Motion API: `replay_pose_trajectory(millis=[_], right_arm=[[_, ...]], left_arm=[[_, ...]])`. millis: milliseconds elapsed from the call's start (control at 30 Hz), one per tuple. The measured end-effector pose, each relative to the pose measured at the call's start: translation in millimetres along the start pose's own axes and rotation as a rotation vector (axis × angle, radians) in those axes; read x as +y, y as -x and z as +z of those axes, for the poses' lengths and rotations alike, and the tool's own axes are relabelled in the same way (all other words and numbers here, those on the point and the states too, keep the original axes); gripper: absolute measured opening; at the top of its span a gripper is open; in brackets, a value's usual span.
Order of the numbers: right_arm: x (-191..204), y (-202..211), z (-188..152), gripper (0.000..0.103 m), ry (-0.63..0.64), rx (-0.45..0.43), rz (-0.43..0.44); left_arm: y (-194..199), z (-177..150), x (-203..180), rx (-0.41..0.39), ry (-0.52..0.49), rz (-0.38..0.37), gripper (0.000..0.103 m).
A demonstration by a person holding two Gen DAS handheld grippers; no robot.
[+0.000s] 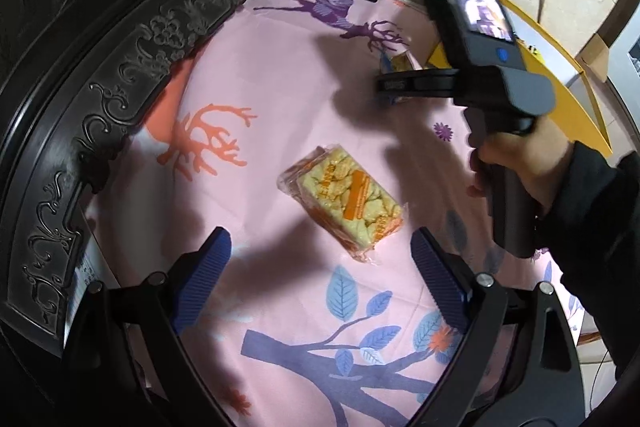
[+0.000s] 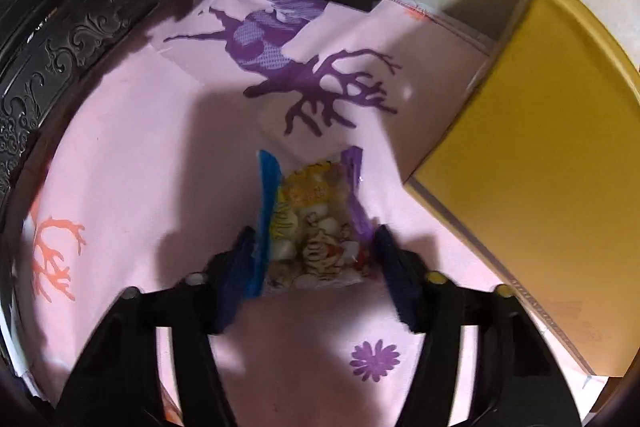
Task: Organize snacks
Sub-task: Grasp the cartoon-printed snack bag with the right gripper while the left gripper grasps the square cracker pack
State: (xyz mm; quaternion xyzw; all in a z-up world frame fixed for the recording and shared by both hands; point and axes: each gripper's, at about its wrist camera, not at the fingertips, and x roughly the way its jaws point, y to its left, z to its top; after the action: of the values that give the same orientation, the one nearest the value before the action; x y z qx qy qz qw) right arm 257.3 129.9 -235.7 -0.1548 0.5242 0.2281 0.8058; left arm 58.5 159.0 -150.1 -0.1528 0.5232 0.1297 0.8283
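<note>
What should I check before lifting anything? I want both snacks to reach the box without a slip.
1. Right gripper astride the colourful snack bag: ok.
2. Its fingers pressing the bag firmly: cannot tell.
3. Left gripper open wide enough for the rice cracker pack: ok.
4. Cracker pack between the left fingers: not ok, it lies ahead of them.
5. Yellow box within reach beside the bag: ok.
</note>
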Motion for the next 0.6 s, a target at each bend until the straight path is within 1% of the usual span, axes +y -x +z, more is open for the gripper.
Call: replay_pose_trajectory(millis=[67,133,267,367,467,533,567,600], right_arm=[[-5.8,5.7,-3.2,0.045,-0.006,-0.003,0.011],[-12.9,19.3,-9.5,0.045,-0.015,-0.036,0.019],[-34.6,65.1,-34.2,0.045,-0.043,-0.102,0.07],[-47.6,97.7,-59.0,0.045,-0.054,-0.124,0.099],[-59.6,131.1,-88.5,0.045,-0.074,-0.139,0.12],[-65.1,146.1,-104.3,0.045,-0.092,-0.149,0.128],[-69.5,154.1,-113.0,0.045,-0.109,-0.151,0.133],[-74.4,160.6,-122.0,0.045,-0.124,-0.153,0.137]], left_arm=[[-5.6,1.0,-0.5,0.012,0.016,-0.005,0.093],[-11.8,3.3,-6.1,0.021,0.021,-0.014,0.093],[-29.0,7.0,-30.4,0.033,-0.005,-0.009,0.093],[-47.1,11.8,-41.7,0.032,-0.011,0.033,0.093],[-64.1,15.1,-43.4,0.033,0.024,0.068,0.093],[-75.2,16.7,-41.1,0.042,0.057,0.091,0.093],[-79.8,16.9,-39.5,0.049,0.074,0.095,0.092],[-85.5,16.5,-37.8,0.058,0.096,0.097,0.088]])
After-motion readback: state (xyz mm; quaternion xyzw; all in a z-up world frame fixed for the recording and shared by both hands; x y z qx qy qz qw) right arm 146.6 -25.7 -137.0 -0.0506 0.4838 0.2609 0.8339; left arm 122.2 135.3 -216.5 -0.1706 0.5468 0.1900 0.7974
